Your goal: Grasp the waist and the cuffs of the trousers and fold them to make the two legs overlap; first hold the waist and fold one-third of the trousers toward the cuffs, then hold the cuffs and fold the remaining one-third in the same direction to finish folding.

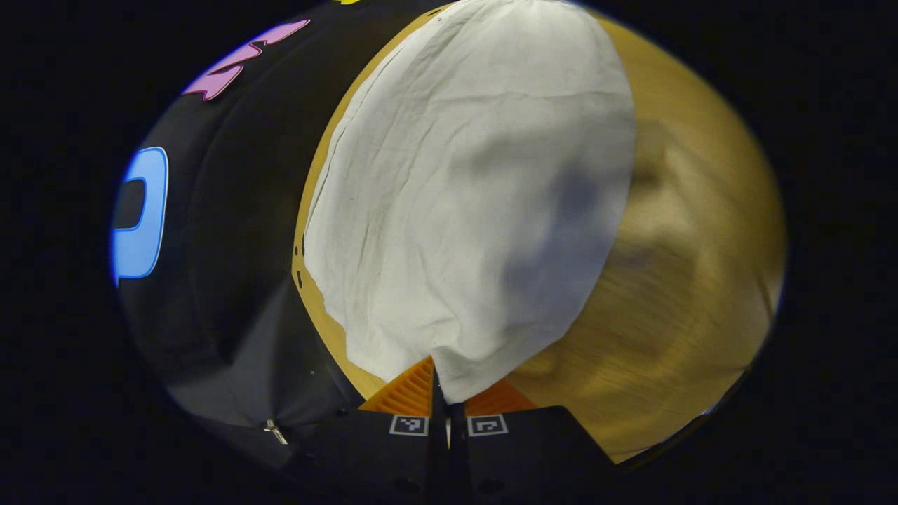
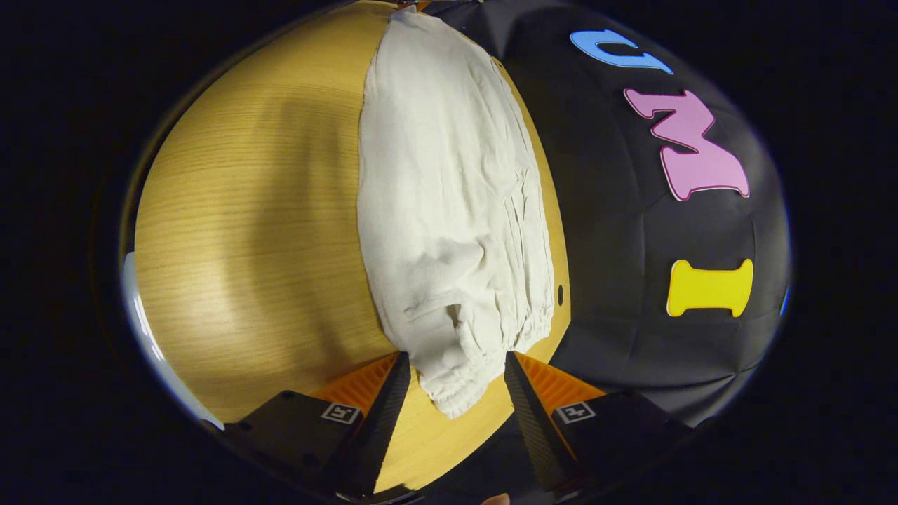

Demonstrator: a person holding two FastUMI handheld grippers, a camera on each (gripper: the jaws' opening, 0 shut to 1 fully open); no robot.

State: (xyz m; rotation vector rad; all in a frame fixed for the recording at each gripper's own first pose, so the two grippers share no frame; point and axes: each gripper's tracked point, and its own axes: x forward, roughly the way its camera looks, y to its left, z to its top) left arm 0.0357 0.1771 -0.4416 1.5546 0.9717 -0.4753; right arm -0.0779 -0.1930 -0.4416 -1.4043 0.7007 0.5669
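Note:
White trousers [image 1: 463,196] lie lengthwise on the wooden table [image 1: 701,280], close to its edge by the black wall. In the left gripper view, my left gripper [image 1: 443,375] is shut on the near end of the cloth, which gathers to a point between the fingers. In the right gripper view, the trousers [image 2: 442,196] stretch away from me, with the gathered elastic waist nearest. My right gripper [image 2: 456,359] is open, its fingers standing on either side of the waist corner without pressing it.
The table's edge [image 2: 561,231] runs right beside the trousers, with the black cloth wall [image 2: 631,231] beyond it. Bare wood [image 2: 245,210] spreads on the other side of the trousers. A small dark hole [image 2: 559,294] sits near the waist.

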